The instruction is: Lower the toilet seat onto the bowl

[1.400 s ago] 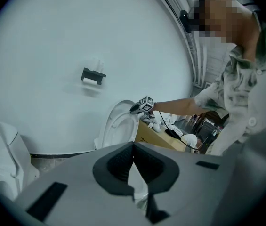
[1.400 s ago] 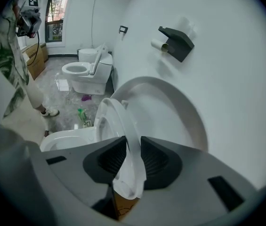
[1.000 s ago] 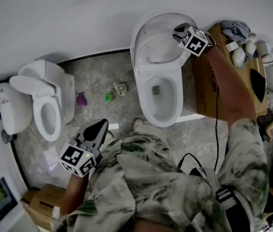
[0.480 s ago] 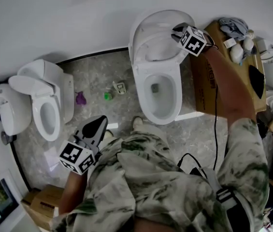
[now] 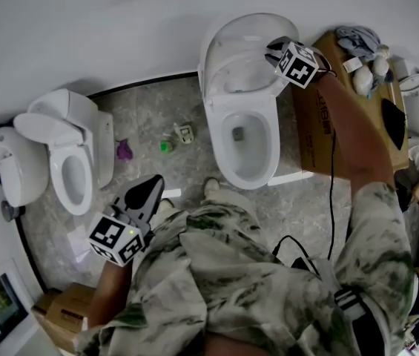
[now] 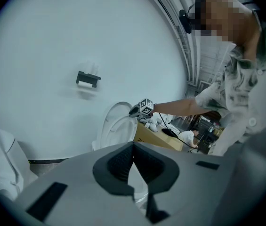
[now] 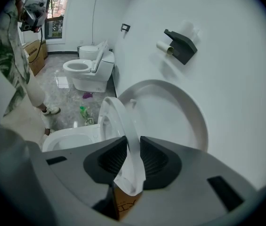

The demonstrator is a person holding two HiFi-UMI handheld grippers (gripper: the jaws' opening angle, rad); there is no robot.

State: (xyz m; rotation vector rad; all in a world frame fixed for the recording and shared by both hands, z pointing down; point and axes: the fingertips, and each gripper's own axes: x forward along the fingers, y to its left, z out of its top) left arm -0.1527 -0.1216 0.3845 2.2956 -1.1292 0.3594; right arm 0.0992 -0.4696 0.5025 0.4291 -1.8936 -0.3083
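While set one against each face of its rim, gripping the thin white plastic toilet seat [image 7: 119,121] edge-on between the dark ribbed fingers [image 7: 157,161] of the right gripper [image 7: 132,147]. Holding that seat raised and steeply tilted over the white ceramic toilet bowl [image 5: 250,150], not down on it. Leaning it apart from the white oval lid [image 7: 182,119] that stands upright at the back of the bowl. Reaching in from the right of the bowl, forearm passing over a brown cardboard box [image 5: 317,128] just beside the bowl.

Clenching nothing with the dark fingers [image 6: 116,164] of the left gripper [image 6: 133,147]: tips pressed together, empty. Hanging low, well apart from the bowl, to its front left, close to the person's mottled green shirt [image 5: 239,273].

Further out: on the grey marbled floor [image 5: 142,117] left of the bowl, a small green object [image 5: 166,147] and a small purple one [image 5: 124,152]. Beyond them, further left of the bowl, a second white toilet [image 5: 72,173]. On the white wall above the bowl, a black paper holder [image 7: 180,46].
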